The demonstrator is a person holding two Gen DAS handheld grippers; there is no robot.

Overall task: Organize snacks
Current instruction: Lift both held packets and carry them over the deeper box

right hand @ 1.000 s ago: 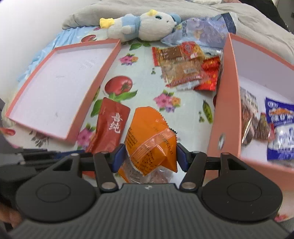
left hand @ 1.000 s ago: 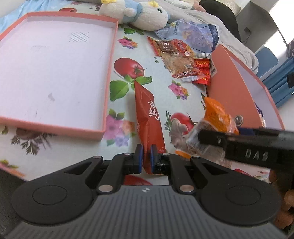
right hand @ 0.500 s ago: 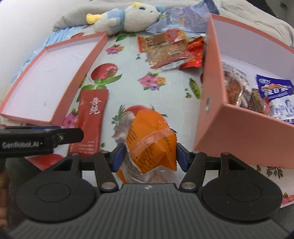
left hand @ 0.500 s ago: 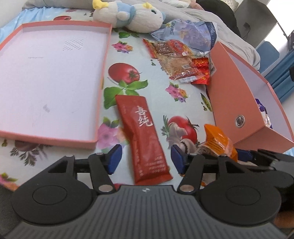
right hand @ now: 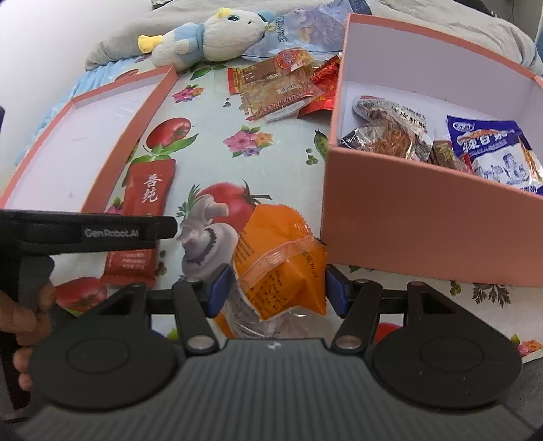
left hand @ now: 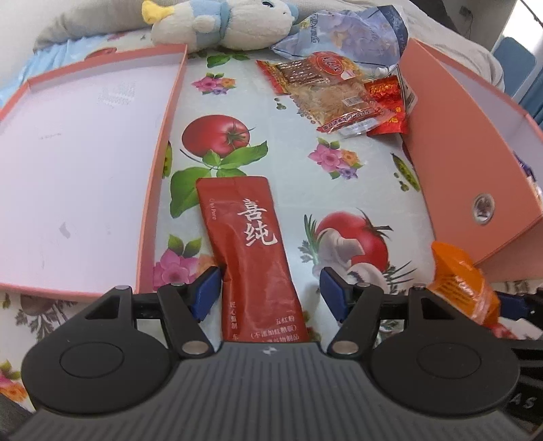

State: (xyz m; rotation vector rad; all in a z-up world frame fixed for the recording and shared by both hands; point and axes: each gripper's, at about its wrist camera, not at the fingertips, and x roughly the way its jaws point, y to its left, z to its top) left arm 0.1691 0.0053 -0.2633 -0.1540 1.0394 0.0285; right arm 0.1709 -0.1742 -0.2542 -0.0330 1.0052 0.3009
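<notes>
A long red packet with white characters lies flat on the flowered cloth between the jaws of my left gripper. Those jaws are opening and neither pad presses on it. My right gripper is shut on an orange snack packet, held just above the cloth in front of the pink box. The same orange packet shows at the right edge of the left wrist view. The red packet lies to the left of it, partly behind the left tool's black body.
The pink box holds several snack bags. Its shallow pink lid lies on the left. More snack packets, a pale blue bag and a plush toy lie at the back. A hand grips the left tool.
My left gripper has let go of the red packet, which now lies flat on the cloth. The right gripper has carried the orange packet towards the pink box.
</notes>
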